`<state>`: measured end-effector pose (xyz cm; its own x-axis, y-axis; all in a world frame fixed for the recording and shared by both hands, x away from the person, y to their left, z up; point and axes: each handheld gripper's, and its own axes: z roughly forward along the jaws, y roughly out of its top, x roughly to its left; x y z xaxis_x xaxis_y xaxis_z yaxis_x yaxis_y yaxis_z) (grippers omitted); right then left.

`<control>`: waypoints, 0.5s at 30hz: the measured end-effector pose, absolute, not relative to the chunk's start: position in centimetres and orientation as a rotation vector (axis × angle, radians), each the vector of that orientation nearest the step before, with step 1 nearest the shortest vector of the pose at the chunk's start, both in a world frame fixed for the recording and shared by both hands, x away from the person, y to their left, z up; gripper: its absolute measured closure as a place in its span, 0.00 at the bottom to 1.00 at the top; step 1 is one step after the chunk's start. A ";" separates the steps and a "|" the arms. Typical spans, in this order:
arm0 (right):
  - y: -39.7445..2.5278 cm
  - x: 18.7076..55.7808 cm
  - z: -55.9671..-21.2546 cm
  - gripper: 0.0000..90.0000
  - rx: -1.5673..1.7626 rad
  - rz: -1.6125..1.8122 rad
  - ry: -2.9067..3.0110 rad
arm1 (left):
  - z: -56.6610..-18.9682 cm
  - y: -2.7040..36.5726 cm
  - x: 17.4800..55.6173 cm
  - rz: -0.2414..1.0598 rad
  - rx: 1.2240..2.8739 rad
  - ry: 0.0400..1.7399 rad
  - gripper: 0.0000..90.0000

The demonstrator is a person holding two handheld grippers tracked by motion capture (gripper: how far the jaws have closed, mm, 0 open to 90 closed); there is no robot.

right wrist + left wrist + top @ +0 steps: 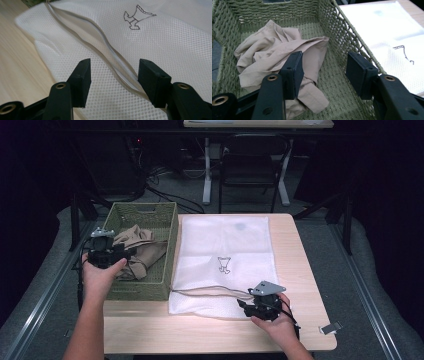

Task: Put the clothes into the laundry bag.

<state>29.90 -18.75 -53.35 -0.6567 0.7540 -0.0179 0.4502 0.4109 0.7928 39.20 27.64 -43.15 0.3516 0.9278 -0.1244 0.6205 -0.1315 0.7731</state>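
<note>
- The beige garment (279,53) lies crumpled inside the green woven basket (169,227), toward its left half.
- The left gripper (323,72) hangs over the basket with its jaws wide apart, gripping nothing; one jaw sits just above the cloth.
- The white mesh bag (227,245) lies flat just right of the basket, its zipper opening (110,53) slightly parted.
- The right gripper (113,80) stands spread wide, astride that opening at the bag's near edge, empty.
- The garment looks light, limp and not fragile; a pinch on a raised fold near its middle should lift it, though it will likely trail.
</note>
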 end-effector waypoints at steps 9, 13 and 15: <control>-18.1 31.0 -52.5 0.50 1.028 1.077 2.299 | -43.0 28.0 38.6 0.498 1.823 1.333 0.54; -17.5 31.7 -52.1 0.48 1.002 1.059 2.303 | -42.9 28.0 38.4 0.510 1.820 1.329 0.54; -17.2 32.1 -51.9 0.48 1.002 1.055 2.306 | -42.8 27.9 38.3 0.512 1.829 1.327 0.54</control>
<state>32.07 -17.23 -51.88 -0.6565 0.7512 -0.0687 0.4392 0.4546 0.7749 38.27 27.93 -42.80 0.3675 0.9212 -0.1279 0.5970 -0.1283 0.7919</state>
